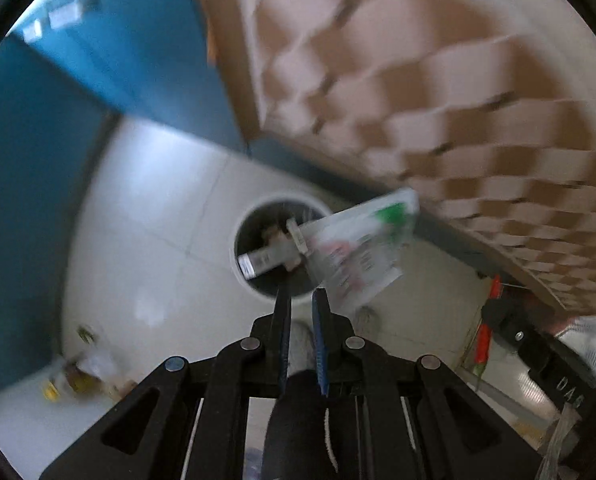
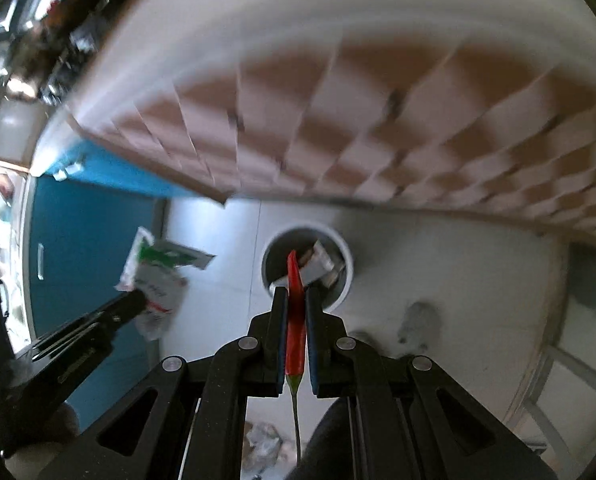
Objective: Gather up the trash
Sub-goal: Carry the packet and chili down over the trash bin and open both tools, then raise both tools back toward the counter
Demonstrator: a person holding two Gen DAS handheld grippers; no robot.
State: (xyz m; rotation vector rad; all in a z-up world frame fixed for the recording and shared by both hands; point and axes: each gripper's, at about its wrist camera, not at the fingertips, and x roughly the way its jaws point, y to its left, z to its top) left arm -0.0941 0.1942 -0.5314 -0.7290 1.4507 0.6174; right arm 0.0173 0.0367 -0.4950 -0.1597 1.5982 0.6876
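Left gripper (image 2: 136, 304), at nine o'clock of the white bin (image 2: 347, 276), is clenched on a printed plastic wrapper (image 2: 158, 280). Right gripper (image 2: 296, 300), above the bin's six o'clock rim, grasps a red chilli (image 2: 296, 320). Some discards already lie inside; both held items remain undropped.

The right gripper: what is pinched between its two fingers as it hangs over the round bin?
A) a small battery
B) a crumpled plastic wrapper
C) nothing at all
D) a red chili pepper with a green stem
D: in the right wrist view the right gripper is shut on a red chili pepper, its green stem trailing back, above the white bin; the plastic wrapper is in the left gripper.
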